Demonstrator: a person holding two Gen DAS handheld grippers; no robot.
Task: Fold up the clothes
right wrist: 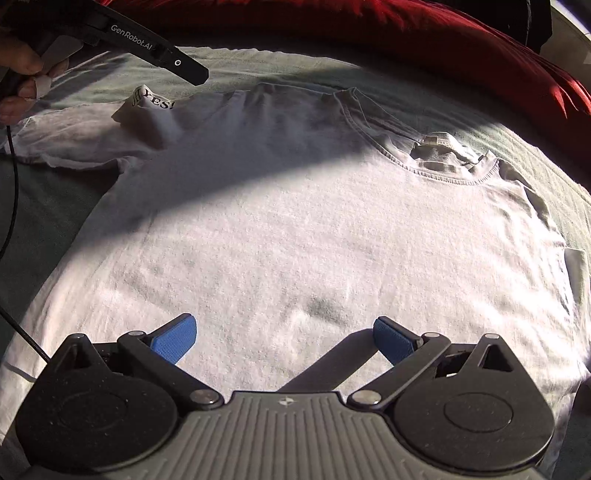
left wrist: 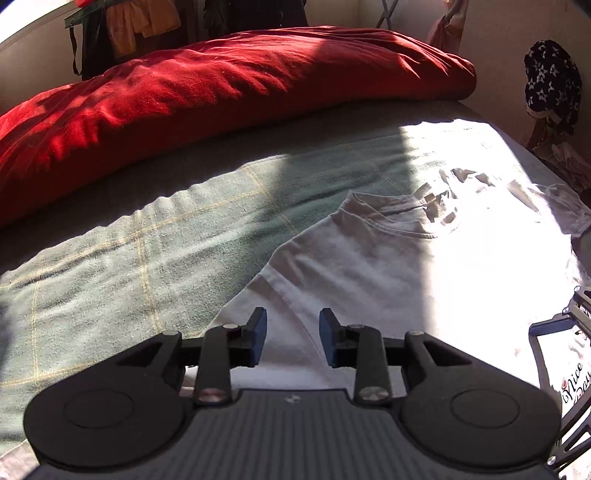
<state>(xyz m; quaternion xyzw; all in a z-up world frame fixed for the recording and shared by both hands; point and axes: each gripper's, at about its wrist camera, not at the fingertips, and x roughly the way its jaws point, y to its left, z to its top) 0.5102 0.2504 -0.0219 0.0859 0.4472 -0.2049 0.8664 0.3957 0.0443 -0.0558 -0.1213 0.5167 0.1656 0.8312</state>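
A white T-shirt (right wrist: 295,221) lies spread flat, back side up, on a green blanket (left wrist: 129,251), its neck band (right wrist: 436,170) toward the far right. Part of it lies in bright sun. One sleeve edge is flipped over and shows the print "YES!" (right wrist: 153,105). My left gripper (left wrist: 293,338) hovers over the shirt's shoulder and sleeve seam, open, with nothing between its blue pads. My right gripper (right wrist: 284,339) stands wide open just above the shirt's lower back, holding nothing. The left gripper's black body (right wrist: 147,48) and a person's hand (right wrist: 18,62) show at the upper left in the right wrist view.
A bulky red duvet (left wrist: 221,96) lies along the far side of the bed. Clothes hang at the back wall (left wrist: 140,26), and a dark star-patterned cloth (left wrist: 552,77) sits to the right. A black cable (right wrist: 14,184) runs down the left over the blanket.
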